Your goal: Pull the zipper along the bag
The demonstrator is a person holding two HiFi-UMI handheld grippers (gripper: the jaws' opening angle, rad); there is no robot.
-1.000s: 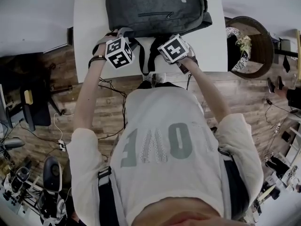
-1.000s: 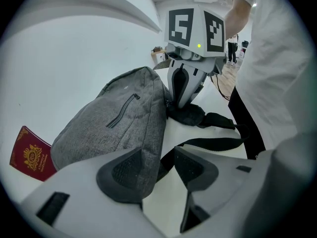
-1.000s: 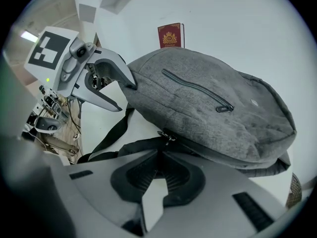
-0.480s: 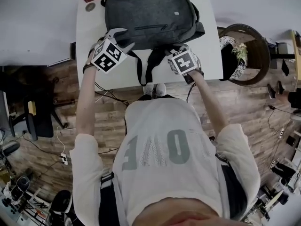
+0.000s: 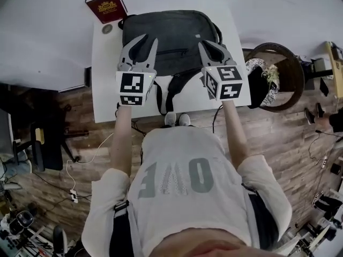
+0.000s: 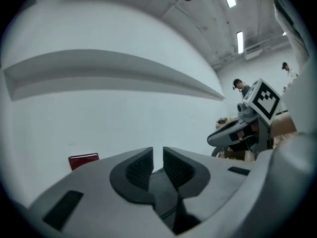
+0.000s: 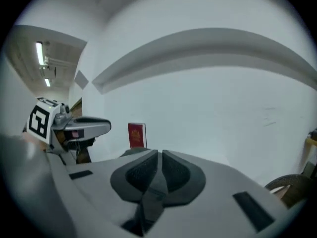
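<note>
Both claws have just risen clear of the dark bag (image 5: 171,31) lying on the white table (image 5: 104,92): the left gripper (image 6: 158,155) closing to an empty slit and the right gripper (image 7: 159,155) clenching on nothing, so its zipper (image 5: 172,51) is in neither claw, and I can't tell from here how far along it sits.

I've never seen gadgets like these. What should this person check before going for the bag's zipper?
1. Bag lying flat on the table: ok.
2. Left gripper empty: ok. Its fingers have just been closing, a narrow gap remains, and nothing is between them.
3. Right gripper ready to grasp: not ok. Its fingers have just been closing and now meet on nothing.
4. Zipper pull located: cannot tell. Only a pocket zipper line shows.
5. Red booklet clear of the bag: ok.
</note>
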